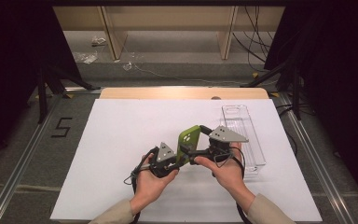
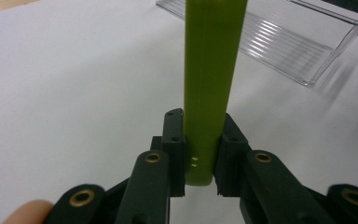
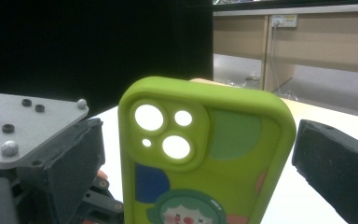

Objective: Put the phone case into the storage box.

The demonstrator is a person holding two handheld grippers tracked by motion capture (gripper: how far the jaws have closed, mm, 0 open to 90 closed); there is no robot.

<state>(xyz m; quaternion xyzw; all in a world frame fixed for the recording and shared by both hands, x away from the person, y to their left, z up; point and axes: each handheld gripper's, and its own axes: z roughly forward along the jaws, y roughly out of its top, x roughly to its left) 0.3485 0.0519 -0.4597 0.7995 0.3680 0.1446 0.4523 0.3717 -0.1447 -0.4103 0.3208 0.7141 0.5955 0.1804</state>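
A lime-green phone case (image 1: 188, 139) with camera cut-outs and a cartoon print is held up above the white table sheet (image 1: 121, 135). My left gripper (image 1: 182, 157) is shut on its lower end; in the left gripper view the jaws (image 2: 200, 135) clamp both faces of the case (image 2: 212, 70), which is seen edge-on. My right gripper (image 1: 200, 140) comes in from the right and stands open, one jaw on each side of the case without touching it. The right gripper view shows the case's back (image 3: 205, 158) close up between those spread jaws (image 3: 200, 172).
A clear plastic tray (image 1: 242, 133) lies on the sheet just right of the hands, also seen in the left gripper view (image 2: 284, 46). The wooden table edge (image 1: 182, 93) runs along the far side. Metal rails and dark stands flank the table.
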